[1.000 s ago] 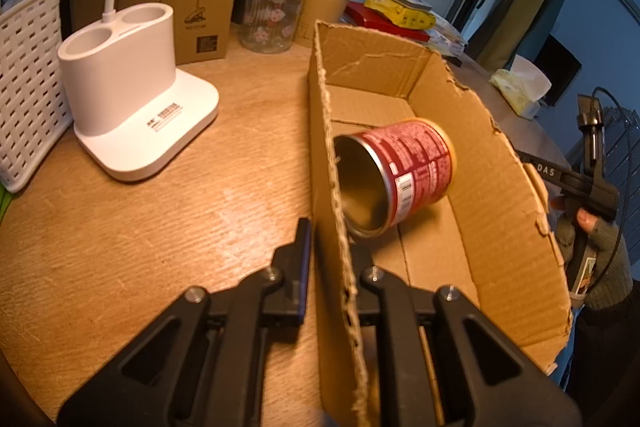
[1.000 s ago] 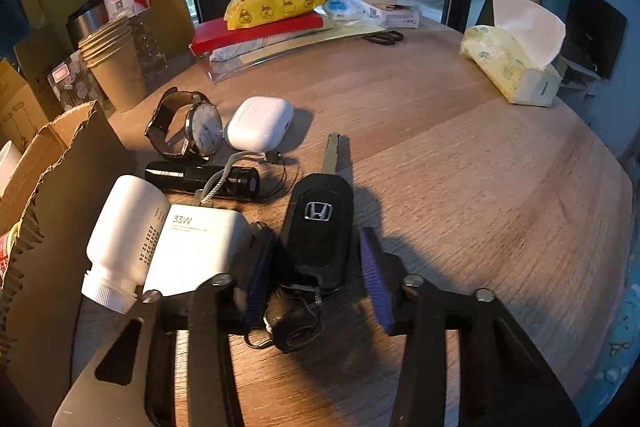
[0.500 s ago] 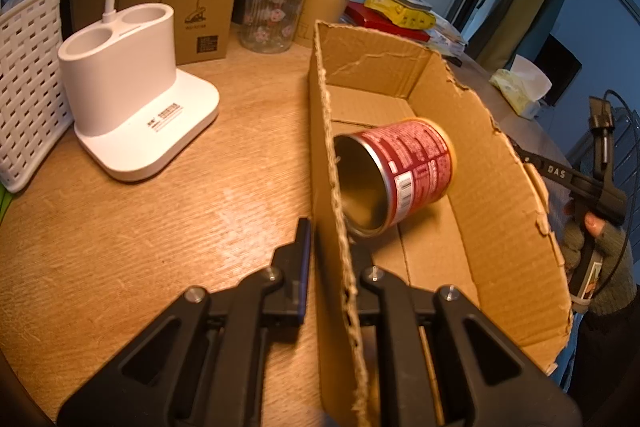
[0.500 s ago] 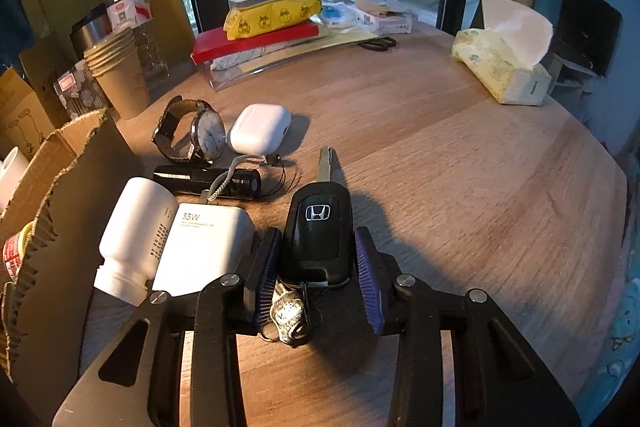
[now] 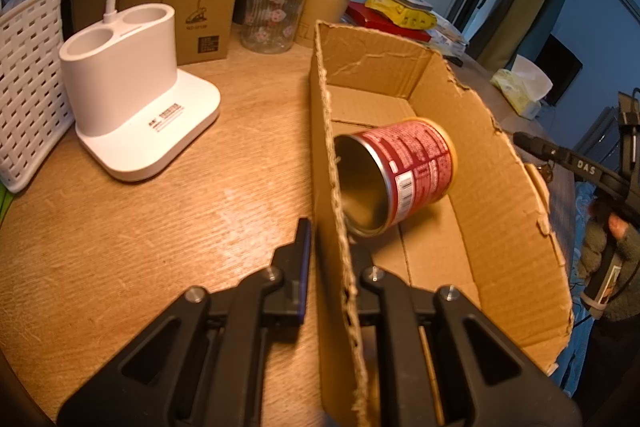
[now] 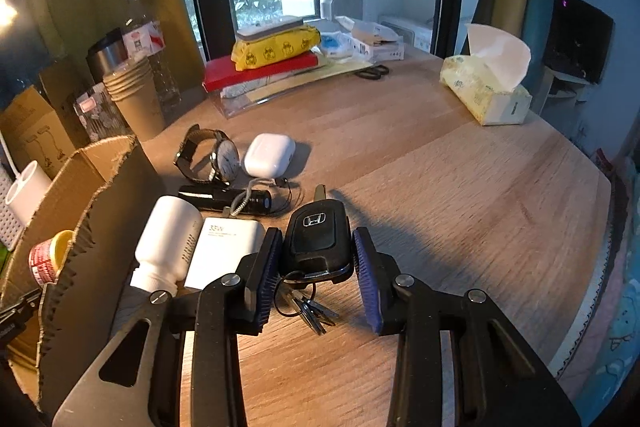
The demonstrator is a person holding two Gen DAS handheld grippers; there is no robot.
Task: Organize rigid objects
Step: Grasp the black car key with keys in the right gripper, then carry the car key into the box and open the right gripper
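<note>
Car key (image 6: 316, 239) with its key ring (image 6: 308, 303) is clamped between the blue pads of the right gripper (image 6: 316, 267), lifted just off the wooden table (image 6: 460, 195), keys dangling under it, near the table's front edge. Just left of it on the table: white charger (image 6: 224, 251) and white bottle (image 6: 168, 239) lying side by side, touching or nearly so, black flashlight (image 6: 224, 197) behind them, then watch (image 6: 208, 157) and white earbud case (image 6: 270, 155) further back. Cardboard box (image 5: 500, 187) sits at the left, right beside the bottle; red can (image 5: 404, 175) lies on its side inside, open end toward the camera. Left gripper (image 5: 330, 259) is clenched on the box's near wall, one finger outside, one inside. White lamp base (image 5: 136, 107) stands left of the box, tissue pack (image 6: 488, 95) near the far right edge.
</note>
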